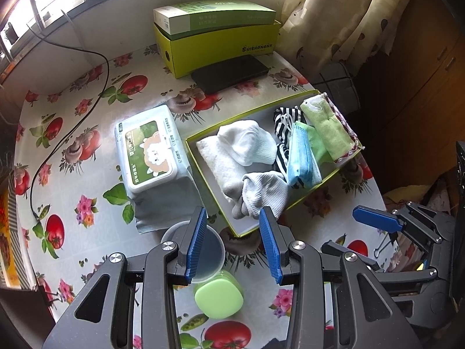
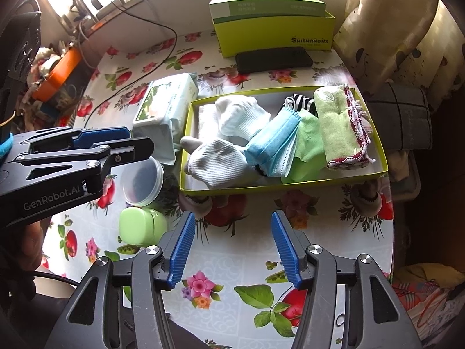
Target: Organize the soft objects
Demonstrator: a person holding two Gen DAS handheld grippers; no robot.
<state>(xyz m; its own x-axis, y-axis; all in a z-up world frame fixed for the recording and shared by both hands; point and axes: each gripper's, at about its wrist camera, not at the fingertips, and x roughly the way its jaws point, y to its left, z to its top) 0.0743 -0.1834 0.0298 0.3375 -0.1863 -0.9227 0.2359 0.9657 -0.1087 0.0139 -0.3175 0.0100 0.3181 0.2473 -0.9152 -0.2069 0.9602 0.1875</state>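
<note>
Socks (image 2: 232, 133), mask (image 2: 273, 142), green cloths (image 2: 337, 128) packed side by side in tray (image 2: 290, 184) at table (image 2: 232, 261) centre, likely sorted by kind; wipes (image 2: 162, 107) just left of tray; left gripper (image 1: 234, 242), right gripper (image 2: 232, 250) poised near tray's front edge, jaws wide, nothing held; sorting seemingly near complete.
</note>
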